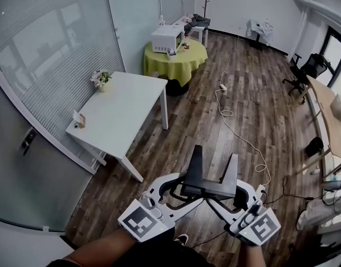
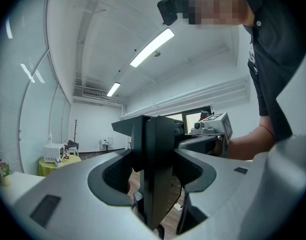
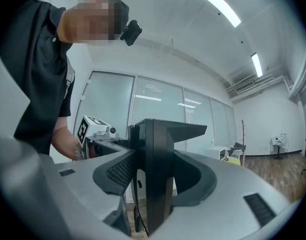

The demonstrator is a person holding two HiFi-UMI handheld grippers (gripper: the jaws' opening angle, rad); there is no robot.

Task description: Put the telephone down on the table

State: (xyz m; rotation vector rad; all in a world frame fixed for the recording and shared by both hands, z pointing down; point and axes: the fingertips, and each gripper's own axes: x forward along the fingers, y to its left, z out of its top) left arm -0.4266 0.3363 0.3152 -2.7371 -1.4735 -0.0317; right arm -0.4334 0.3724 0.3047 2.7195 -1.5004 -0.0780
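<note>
The telephone (image 1: 208,177) is a black, angular unit, held in the air above the wood floor in front of me. My left gripper (image 1: 184,188) clamps its left side and my right gripper (image 1: 236,196) its right side. In the left gripper view a black upright panel of the telephone (image 2: 157,129) stands between the pads of the left gripper (image 2: 153,176). In the right gripper view the telephone (image 3: 162,134) fills the gap of the right gripper (image 3: 153,181) the same way. The white table (image 1: 128,107) lies ahead to the left, apart from the telephone.
On the white table stand a small flower pot (image 1: 101,81) and a little stand (image 1: 78,121). Behind it a round green-clothed table (image 1: 178,60) carries a microwave (image 1: 166,39). A white cable (image 1: 237,132) snakes over the floor. A wooden table (image 1: 326,107) and an office chair (image 1: 306,70) are at right.
</note>
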